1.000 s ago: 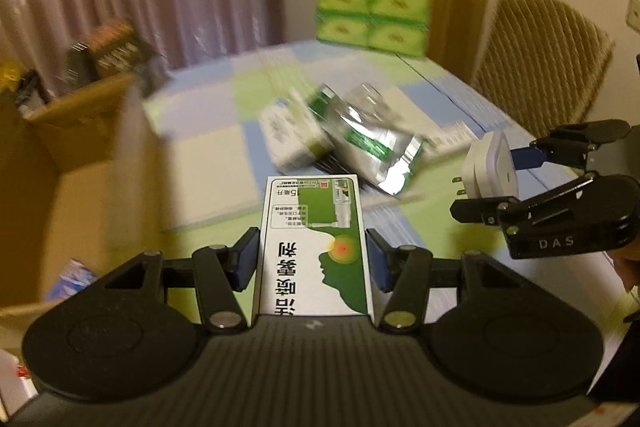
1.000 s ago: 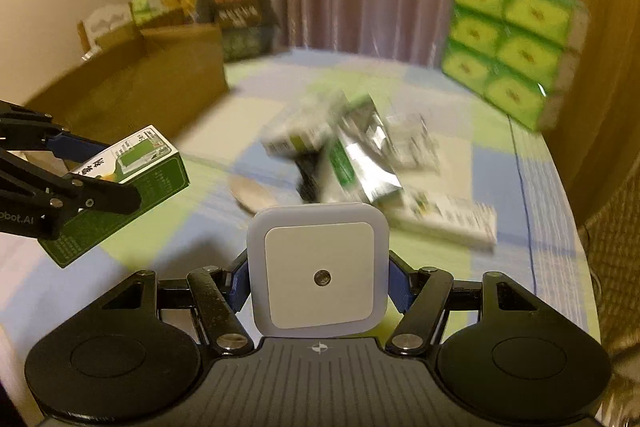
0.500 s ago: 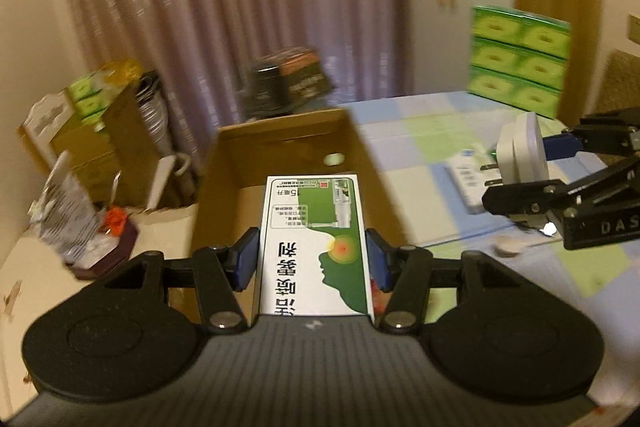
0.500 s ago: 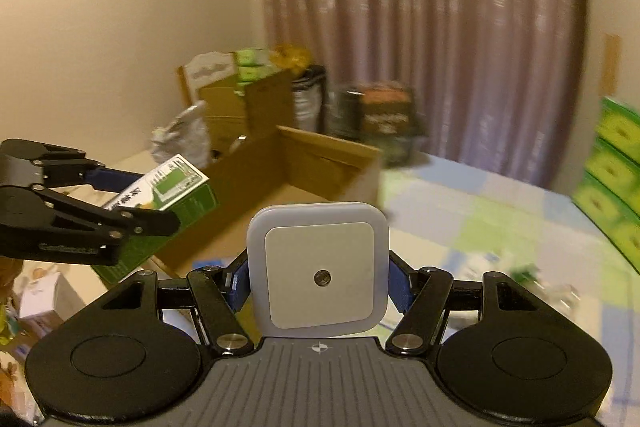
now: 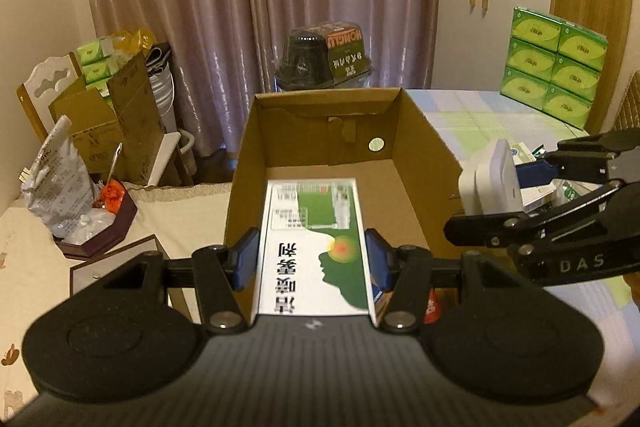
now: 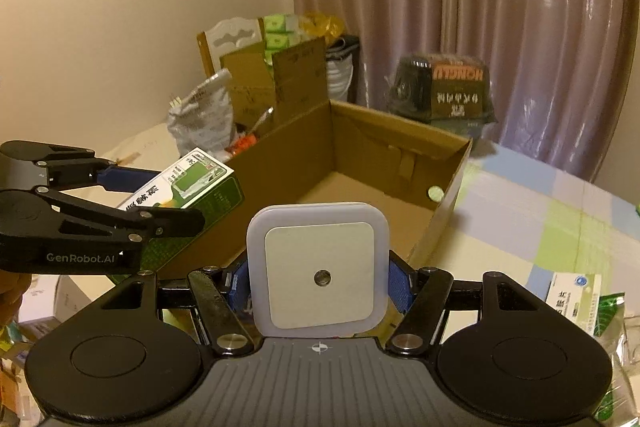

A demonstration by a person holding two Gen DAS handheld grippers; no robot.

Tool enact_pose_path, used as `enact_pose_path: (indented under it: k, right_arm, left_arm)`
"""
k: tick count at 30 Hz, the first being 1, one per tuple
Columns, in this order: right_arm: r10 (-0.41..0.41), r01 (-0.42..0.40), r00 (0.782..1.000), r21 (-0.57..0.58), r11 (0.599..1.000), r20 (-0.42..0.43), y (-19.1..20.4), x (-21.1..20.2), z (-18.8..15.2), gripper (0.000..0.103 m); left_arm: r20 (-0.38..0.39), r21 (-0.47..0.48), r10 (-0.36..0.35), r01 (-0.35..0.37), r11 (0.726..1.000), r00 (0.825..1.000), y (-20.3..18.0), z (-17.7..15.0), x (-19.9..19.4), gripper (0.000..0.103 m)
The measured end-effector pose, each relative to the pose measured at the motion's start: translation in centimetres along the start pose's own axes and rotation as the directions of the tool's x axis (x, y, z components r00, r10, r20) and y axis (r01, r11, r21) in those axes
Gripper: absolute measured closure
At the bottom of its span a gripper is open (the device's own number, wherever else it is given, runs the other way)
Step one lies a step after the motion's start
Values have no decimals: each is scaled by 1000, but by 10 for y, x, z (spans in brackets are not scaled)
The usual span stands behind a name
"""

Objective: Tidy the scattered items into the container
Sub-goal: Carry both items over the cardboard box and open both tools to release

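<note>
Left wrist view shows the left gripper (image 5: pixel 312 259) clamped on a green and white medicine box (image 5: pixel 314 247), its blue pads (image 5: pixel 246 263) pressing both long sides, with the box held above the open cardboard container (image 5: pixel 424 163) and pointing into it. To its right, the right gripper (image 5: pixel 500 187) grips a white square night light (image 5: pixel 492 179) just beside the container's right wall. From the right wrist view the night light (image 6: pixel 318 269) sits squarely between that gripper's blue pads (image 6: pixel 398 285), face toward the camera, near the container's (image 6: pixel 400 155) front edge, while the medicine box (image 6: pixel 188 195) hangs by the left wall. The container rests on a checked surface (image 6: pixel 540 223) in pale blue, green and cream. More packets (image 6: pixel 576 301) lie on the cloth at the right. A stack of green tissue packs (image 5: pixel 554 65) stands farther back.
</note>
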State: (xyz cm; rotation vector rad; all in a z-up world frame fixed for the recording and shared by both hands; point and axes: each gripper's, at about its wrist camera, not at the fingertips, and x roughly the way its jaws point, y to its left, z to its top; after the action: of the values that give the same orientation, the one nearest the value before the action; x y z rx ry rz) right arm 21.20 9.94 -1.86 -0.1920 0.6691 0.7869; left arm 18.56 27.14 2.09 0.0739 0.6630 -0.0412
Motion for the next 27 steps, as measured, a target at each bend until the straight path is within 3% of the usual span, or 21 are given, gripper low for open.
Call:
enact_pose_path:
  k: [3,15,18,27]
  right_arm:
    - [-1,1,1000,2,1000,-9,-2,4,-5,40]
    - [48,-48,999,-26,998,-16,6,10,-9,40]
    - [55,-56,998,-35,998,-23,9,10,-10,33]
    - [5,-5,1000,-27,1000,9,0,-8,-18,29]
  left_arm:
    - [17,-22,6,-5,1000,1000,7,-3,2,43]
    - [73,-91,55,-48,995,996,25,-13,-26,43]
    - [73,-96,60,-53,994,996,27,-17,-29,42]
    - [61,-97,66,-60,993,996,23,-29,-35,36]
